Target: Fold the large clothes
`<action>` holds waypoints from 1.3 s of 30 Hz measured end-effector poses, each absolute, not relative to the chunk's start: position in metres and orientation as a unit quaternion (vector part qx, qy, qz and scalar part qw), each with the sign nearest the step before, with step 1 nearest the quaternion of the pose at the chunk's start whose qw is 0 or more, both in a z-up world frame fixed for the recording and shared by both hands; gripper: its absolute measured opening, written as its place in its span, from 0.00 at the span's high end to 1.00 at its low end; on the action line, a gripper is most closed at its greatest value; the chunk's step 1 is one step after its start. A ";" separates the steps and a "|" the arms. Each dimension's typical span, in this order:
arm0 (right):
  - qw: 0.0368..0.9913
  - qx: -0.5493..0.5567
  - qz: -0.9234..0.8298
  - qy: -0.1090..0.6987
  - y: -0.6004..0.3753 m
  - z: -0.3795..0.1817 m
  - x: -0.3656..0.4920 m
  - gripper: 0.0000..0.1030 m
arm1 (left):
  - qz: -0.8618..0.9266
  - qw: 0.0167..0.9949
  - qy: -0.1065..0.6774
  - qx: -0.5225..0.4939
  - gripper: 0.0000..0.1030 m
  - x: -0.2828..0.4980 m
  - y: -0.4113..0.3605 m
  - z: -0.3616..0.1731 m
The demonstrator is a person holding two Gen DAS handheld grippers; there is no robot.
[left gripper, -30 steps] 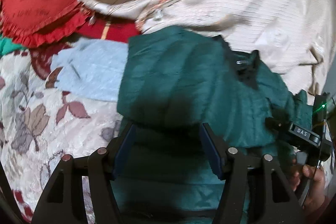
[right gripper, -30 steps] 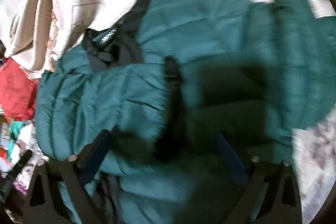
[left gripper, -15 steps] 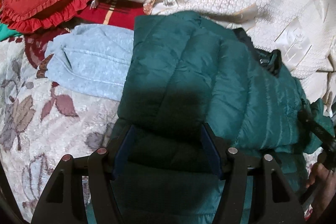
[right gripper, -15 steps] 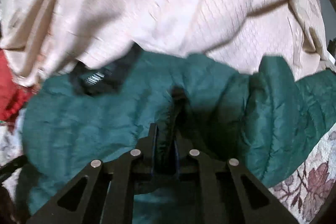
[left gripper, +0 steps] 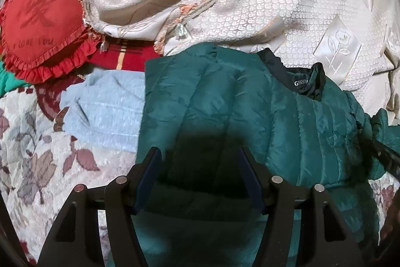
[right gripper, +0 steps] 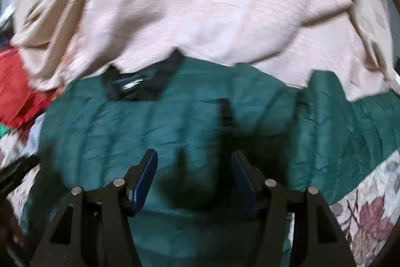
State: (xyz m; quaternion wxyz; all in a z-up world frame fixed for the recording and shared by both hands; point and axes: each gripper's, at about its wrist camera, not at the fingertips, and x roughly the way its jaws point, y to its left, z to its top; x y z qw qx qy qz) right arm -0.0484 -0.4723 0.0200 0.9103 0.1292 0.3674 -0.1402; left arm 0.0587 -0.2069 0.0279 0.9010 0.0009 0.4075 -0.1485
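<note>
A dark green quilted puffer jacket (left gripper: 237,111) with a black collar (left gripper: 305,81) lies folded over on a floral bedspread (left gripper: 32,162). It also fills the middle of the right wrist view (right gripper: 190,126), collar (right gripper: 135,86) at upper left. My left gripper (left gripper: 198,179) is open and empty, just above the jacket's near part. My right gripper (right gripper: 193,177) is open and empty, over the jacket's body beside a black zipper strip (right gripper: 225,111). The right wrist view is blurred.
A cream embossed quilt (left gripper: 262,4) is heaped behind the jacket, also in the right wrist view (right gripper: 200,4). A red frilled heart cushion (left gripper: 40,26) and a light blue garment (left gripper: 105,109) lie to the left. A red plaid cloth (left gripper: 122,56) shows between them.
My right gripper was shut on the jacket's zipper edge half a second ago and has let go and opened. The jacket now lies flatter. My left gripper stayed open and drew back slightly.
</note>
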 end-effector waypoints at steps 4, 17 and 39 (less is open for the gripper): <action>0.912 0.095 -0.094 0.388 -0.446 0.015 -0.036 0.37 | -0.144 0.899 0.413 0.005 0.56 0.064 -0.218 0.020; 0.893 0.088 -0.133 0.421 -0.472 -0.035 0.019 0.37 | -0.136 0.895 0.426 0.006 0.56 0.081 -0.226 -0.010; 0.887 0.109 -0.116 0.434 -0.451 -0.006 -0.047 0.31 | -0.137 0.901 0.411 0.007 0.56 0.049 -0.215 0.012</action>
